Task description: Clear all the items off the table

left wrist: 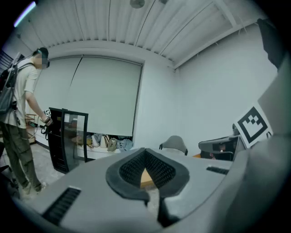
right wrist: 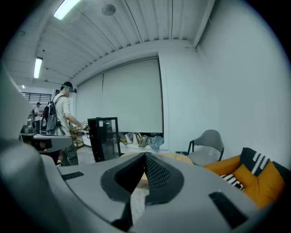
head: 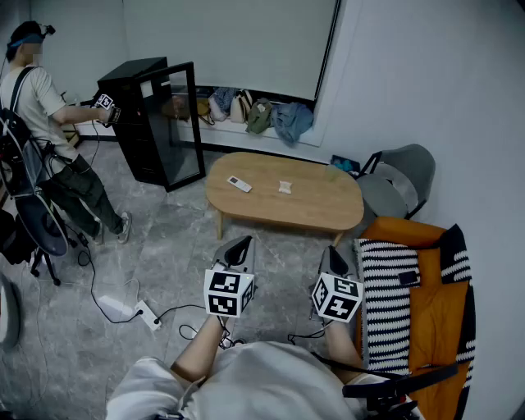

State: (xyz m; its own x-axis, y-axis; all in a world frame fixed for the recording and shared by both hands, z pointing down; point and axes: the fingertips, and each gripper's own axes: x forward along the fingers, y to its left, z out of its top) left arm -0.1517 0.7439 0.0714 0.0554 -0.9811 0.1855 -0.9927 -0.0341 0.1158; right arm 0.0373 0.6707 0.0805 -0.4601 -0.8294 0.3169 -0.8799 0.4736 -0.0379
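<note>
Black cabinet (head: pixel 135 115), grey chair (head: pixel 406 168), striped cushion (head: pixel 385 303) on orange sofa (head: pixel 432 324)

Grey two-jaw left gripper (head: pixel 239 246) and matching right gripper (head: pixel 333 254) held side by side on bare forearms (head: pixel 201 349) (marker cubes turned upward), both pointing forward, jaws closed tip to tip.

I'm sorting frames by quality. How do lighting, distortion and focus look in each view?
Head view: dim, bluish, corners vignetted black, the table sharp. Left gripper view: strong fisheye curves the ceiling lines; the near left gripper looks soft. Right gripper view: the ceiling lamp glares white.
</note>
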